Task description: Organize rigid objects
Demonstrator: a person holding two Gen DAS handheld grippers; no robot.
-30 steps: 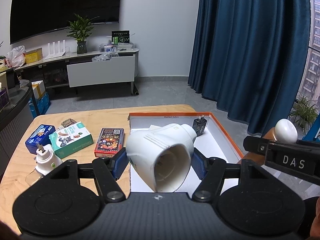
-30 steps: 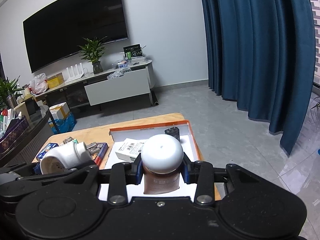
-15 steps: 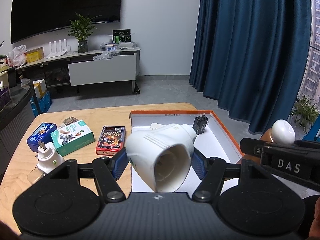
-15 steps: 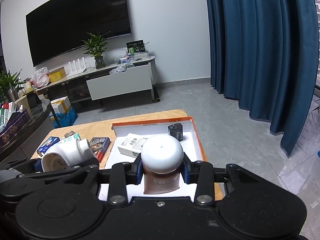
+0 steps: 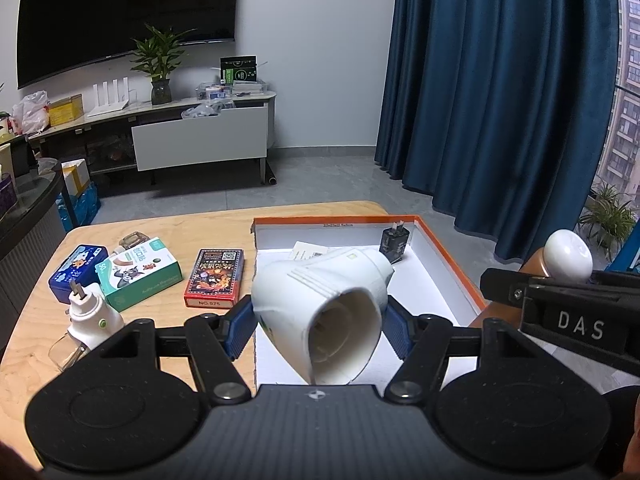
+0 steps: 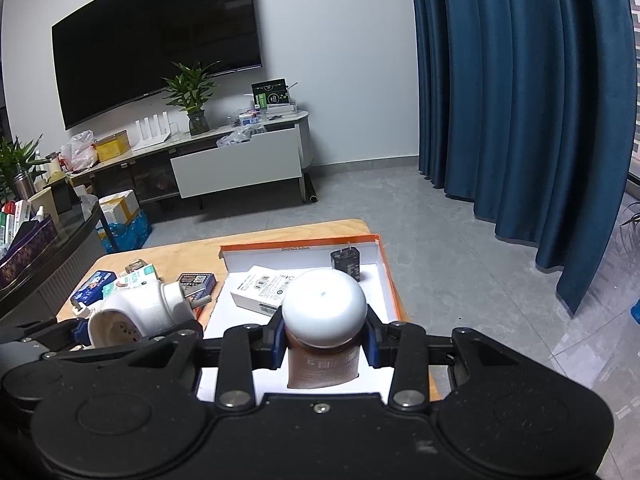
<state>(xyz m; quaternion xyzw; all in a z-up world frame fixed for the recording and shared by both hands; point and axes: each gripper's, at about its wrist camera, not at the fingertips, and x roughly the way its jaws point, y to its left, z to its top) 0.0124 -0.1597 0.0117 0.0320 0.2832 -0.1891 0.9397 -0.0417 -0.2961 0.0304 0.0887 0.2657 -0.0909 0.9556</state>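
Over the orange-rimmed box (image 5: 448, 264), left wrist view: left gripper (image 5: 320, 328), jaws part-spread and pinching a white funnel-shaped plastic fitting (image 5: 324, 300) across its wide body, open mouth toward the camera, narrow neck pointing into the box. Black charger (image 5: 394, 244) stands at the far box wall. Outside, on the wooden table (image 5: 32, 344): red card pack (image 5: 215, 278), green carton (image 5: 138, 274), blue tin (image 5: 76, 266), white plug adapter (image 5: 94, 314). Risk: the pads bear on a curved, tapering shell; it may twist or squirt out on release and roll against the charger.

Above the box's near end, right wrist view: right gripper (image 6: 326, 340), jaws drawn close and clamping a brown bottle with a white domed cap (image 6: 324, 304) just under the cap. White label box (image 6: 264, 290) lies directly beyond. Risk: the two grippers sit near each other over one box; lowering both together may knock them, and the top-heavy bottle could topple onto the label box if set down tilted.
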